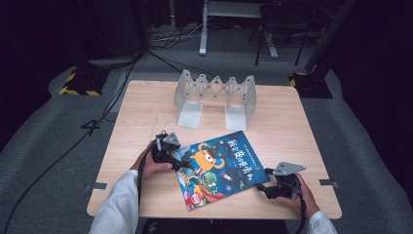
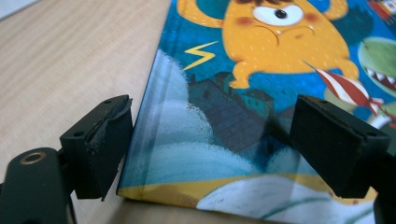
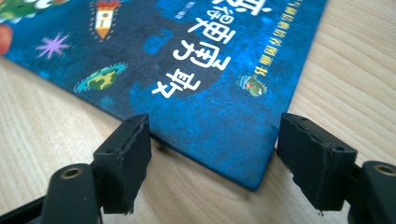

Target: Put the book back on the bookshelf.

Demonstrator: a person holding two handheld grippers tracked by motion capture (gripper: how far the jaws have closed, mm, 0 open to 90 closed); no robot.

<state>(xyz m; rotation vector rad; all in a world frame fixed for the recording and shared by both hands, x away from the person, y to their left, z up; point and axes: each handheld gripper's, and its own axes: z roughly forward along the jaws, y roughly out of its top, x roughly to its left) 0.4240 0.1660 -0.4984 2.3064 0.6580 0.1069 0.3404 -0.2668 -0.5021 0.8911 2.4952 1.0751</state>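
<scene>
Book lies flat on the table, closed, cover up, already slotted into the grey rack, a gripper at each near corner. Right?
Not quite: the book is not in the rack. The high view shows it flat on the table, closed, cover up, in front of the rack, with the left gripper and right gripper at its corners.

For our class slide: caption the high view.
Two open grippers flank a picture book before an expanding rack.

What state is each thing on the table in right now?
Book: closed, flat on the table, front cover up, lying askew.
Rack: upright at the far side, stretched out, slots empty.
Left tongs: open, at the book's spine edge, one jaw over the cover.
Right tongs: open, straddling the book's near corner, not gripping.
</scene>
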